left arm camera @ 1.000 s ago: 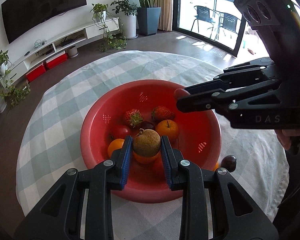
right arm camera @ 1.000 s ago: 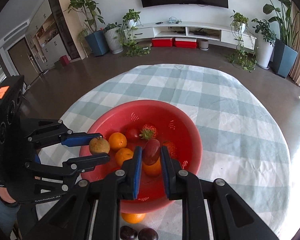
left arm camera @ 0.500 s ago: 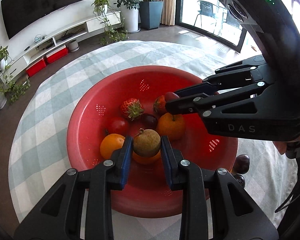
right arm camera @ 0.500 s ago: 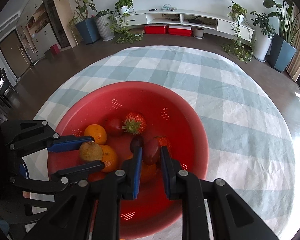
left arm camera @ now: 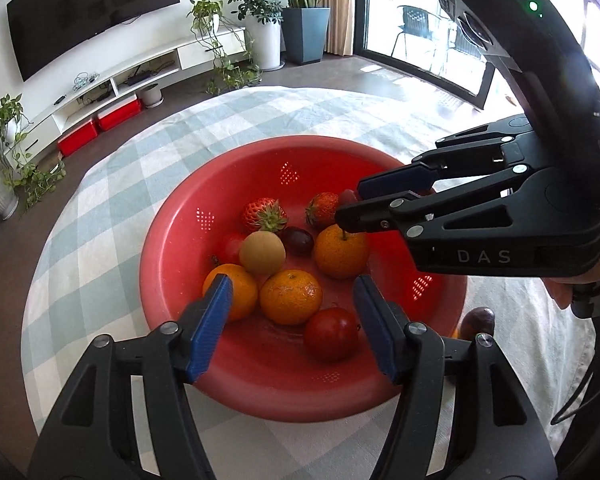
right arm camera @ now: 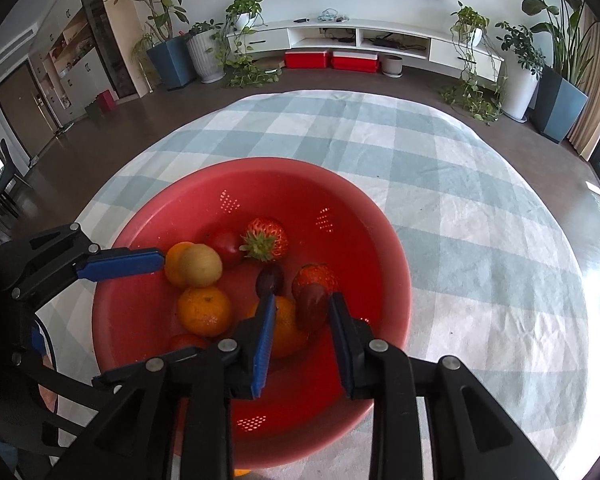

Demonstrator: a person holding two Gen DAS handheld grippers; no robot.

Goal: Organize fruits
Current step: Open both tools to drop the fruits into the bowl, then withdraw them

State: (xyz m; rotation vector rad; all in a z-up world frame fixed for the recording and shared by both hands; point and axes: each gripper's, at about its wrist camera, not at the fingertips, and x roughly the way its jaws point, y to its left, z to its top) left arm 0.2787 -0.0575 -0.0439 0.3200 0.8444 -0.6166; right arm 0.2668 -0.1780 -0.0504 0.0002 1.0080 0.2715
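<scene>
A red colander bowl (left arm camera: 260, 392) (right arm camera: 364, 208) on the checked tablecloth holds oranges, strawberries, tomatoes and dark plums. My left gripper (left arm camera: 292, 292) is open above the bowl's near side, empty. The tan round fruit (left arm camera: 262, 253) (right arm camera: 200, 265) lies in the bowl among the oranges. My right gripper (right arm camera: 302, 308) is open over the bowl. A dark red plum (right arm camera: 311, 305) lies between its fingers, resting beside a strawberry (right arm camera: 314, 276) and an orange (right arm camera: 286, 332). The right gripper also shows in the left wrist view (left arm camera: 352, 204).
A dark plum (left arm camera: 478, 320) lies on the cloth (right arm camera: 460, 208) outside the bowl at the right, next to a bit of orange fruit. The round table's edge drops to a brown floor. Plants and a TV shelf stand far behind.
Both grippers have opened. The tan fruit left my left gripper and now lies in the bowl. The dark red plum is loose between my right fingers, down in the bowl.
</scene>
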